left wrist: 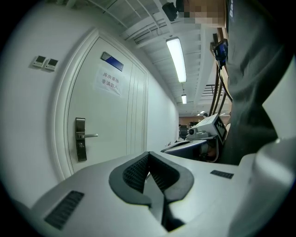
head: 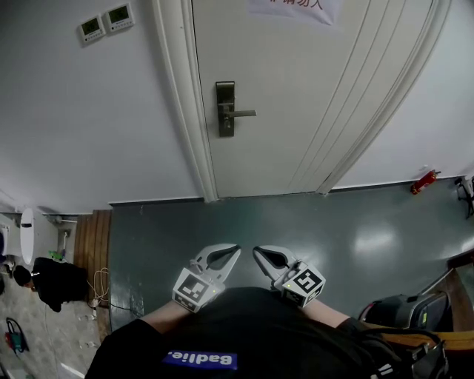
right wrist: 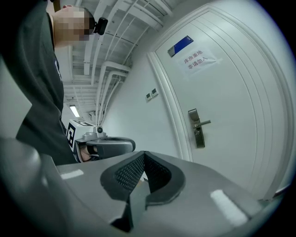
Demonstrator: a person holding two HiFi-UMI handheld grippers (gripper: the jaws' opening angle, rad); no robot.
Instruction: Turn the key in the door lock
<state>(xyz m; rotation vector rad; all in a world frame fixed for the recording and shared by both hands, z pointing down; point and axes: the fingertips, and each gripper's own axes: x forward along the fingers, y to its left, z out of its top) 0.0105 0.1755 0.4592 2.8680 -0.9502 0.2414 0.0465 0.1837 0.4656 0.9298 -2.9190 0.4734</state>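
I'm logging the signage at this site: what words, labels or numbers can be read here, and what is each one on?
"库房重地 非请勿入": white paper notice on the white door.
Blue plate above that notice: too small to read.
Two small grey wall control panels: displays too small to read.
Blue patch on the black shirt: white print, upside down, not surely legible.

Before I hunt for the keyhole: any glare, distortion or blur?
Head view: sharp, soft glare on the floor. Left gripper view: fisheye bows the door frame, ceiling light blown out. Right gripper view: dark corners, lock plate small but clear.
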